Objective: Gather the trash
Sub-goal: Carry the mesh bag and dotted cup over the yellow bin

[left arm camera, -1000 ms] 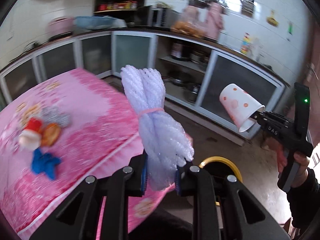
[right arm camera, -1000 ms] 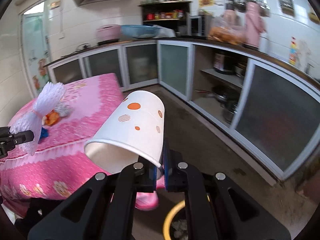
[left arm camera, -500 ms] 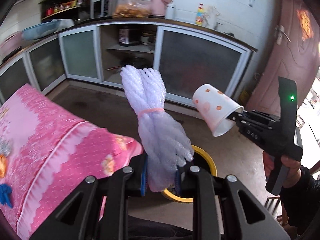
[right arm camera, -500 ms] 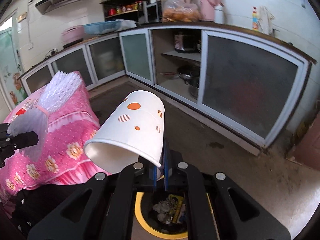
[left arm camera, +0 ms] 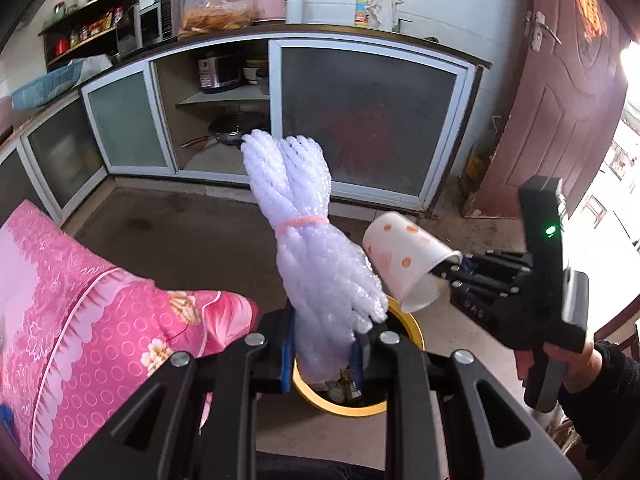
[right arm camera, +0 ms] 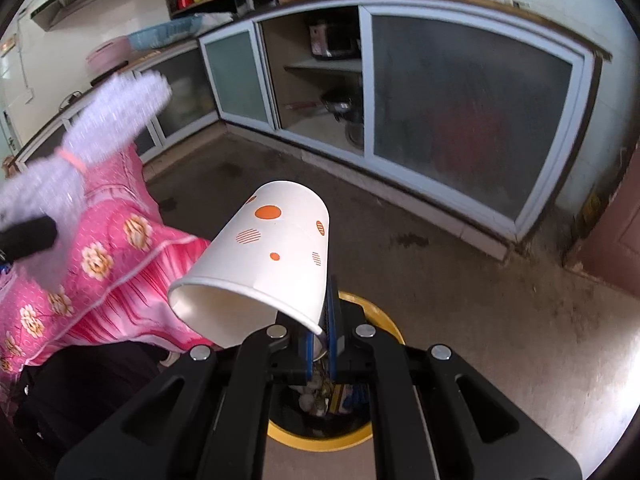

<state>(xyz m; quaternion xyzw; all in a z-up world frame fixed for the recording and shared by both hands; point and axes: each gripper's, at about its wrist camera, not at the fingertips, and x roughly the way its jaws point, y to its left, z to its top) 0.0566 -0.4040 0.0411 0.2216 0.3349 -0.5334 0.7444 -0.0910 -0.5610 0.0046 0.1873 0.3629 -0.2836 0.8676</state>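
My left gripper is shut on a bundle of white foam netting tied with a pink rubber band, standing upright between its pads. The same foam netting shows blurred at the left of the right wrist view. My right gripper is shut on the rim of a white paper cup with orange dots, tilted mouth-down to the left. That paper cup and the right gripper hang at the right of the left view. A yellow-rimmed trash bin on the floor lies below both grippers, with rubbish inside; the bin sits under the right fingers.
A table with a pink flowered cloth stands at the left, its corner close to the bin. Kitchen cabinets with glass doors line the back. A dark red door is at the right. A hand holds the right gripper's handle.
Both grippers have swung away from the pink table toward the floor, keeping the netting and the cup. The yellow bin has come into view below them, and the cup has come closer to the netting.
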